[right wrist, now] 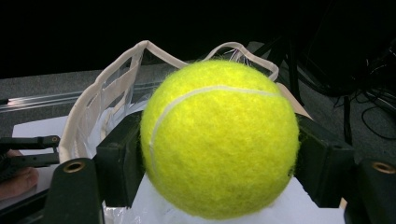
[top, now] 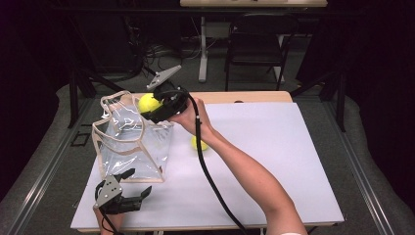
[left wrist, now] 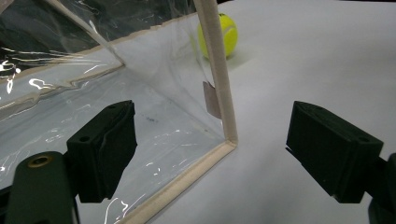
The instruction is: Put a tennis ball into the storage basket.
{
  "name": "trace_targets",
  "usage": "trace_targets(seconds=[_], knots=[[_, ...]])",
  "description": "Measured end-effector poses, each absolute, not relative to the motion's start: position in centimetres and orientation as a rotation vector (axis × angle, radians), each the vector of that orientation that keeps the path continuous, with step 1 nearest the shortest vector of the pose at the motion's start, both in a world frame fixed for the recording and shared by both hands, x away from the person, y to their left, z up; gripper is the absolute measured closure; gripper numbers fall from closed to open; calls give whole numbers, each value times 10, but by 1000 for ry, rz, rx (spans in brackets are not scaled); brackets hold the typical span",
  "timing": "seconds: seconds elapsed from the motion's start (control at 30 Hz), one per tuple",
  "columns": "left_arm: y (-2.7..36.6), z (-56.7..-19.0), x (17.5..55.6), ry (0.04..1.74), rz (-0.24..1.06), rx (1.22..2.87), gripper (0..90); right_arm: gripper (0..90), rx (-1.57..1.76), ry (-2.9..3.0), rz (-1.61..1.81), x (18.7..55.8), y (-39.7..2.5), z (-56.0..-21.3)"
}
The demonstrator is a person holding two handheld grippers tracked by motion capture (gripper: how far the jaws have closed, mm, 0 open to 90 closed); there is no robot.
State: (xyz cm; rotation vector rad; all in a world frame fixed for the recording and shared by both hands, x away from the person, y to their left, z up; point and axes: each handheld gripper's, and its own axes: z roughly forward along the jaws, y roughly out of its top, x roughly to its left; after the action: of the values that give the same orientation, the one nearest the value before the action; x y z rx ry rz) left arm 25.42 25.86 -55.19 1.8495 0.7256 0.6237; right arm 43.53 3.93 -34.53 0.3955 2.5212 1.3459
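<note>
Over the far-left part of the worktop (top: 274, 161), my right claw (top: 155, 108) is clamped on a tennis ball (top: 148, 103), held just above the open top of a clear bag (top: 129, 142) with cream edging. In the right claw's view the ball (right wrist: 219, 137) sits squeezed between the two black jaws, with the bag's cream rim (right wrist: 88, 112) curving behind it. My left claw (top: 134, 188) rests low at the near-left corner of the worktop, its jaws apart and gripping nothing, just beside the bag's near bottom corner. A second tennis ball (top: 198, 144) lies on the worktop right of the bag, partly hidden behind my right forearm in the high view.

The surface is a plain pale sheet laid over a wooden top (a strip of wood shows at the far edge). Around it the room is dark: grey floor, a black folding chair (top: 257, 46) beyond the worktop, the leg of another table, and cables on the floor.

The left claw's view gives what the high view cannot: the bag's vertical cream seam (left wrist: 219, 70) close up, a small tab on its clear wall, and the second ball (left wrist: 223, 35) seen partly through the plastic, resting on the sheet behind the seam
</note>
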Motion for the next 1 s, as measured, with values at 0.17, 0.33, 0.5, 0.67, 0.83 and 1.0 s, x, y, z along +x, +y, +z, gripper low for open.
trace_targets(seconds=[0.17, 0.33, 0.5, 0.67, 0.83, 1.0], knots=[[258, -552, 255, 729, 622, 1847, 160, 266, 386, 2513, 1356, 434, 42, -342], [259, -552, 255, 729, 619, 1843, 160, 266, 381, 2513, 1355, 435, 45, -341], [259, -552, 255, 730, 620, 1845, 160, 266, 377, 2515, 1361, 436, 49, -342], [259, -552, 255, 729, 623, 1846, 160, 266, 370, 2513, 1366, 437, 53, -341], [259, -552, 254, 728, 625, 1845, 160, 266, 362, 2515, 1367, 437, 57, -341], [259, -552, 254, 728, 627, 1846, 160, 266, 362, 2513, 1381, 438, 60, -341]])
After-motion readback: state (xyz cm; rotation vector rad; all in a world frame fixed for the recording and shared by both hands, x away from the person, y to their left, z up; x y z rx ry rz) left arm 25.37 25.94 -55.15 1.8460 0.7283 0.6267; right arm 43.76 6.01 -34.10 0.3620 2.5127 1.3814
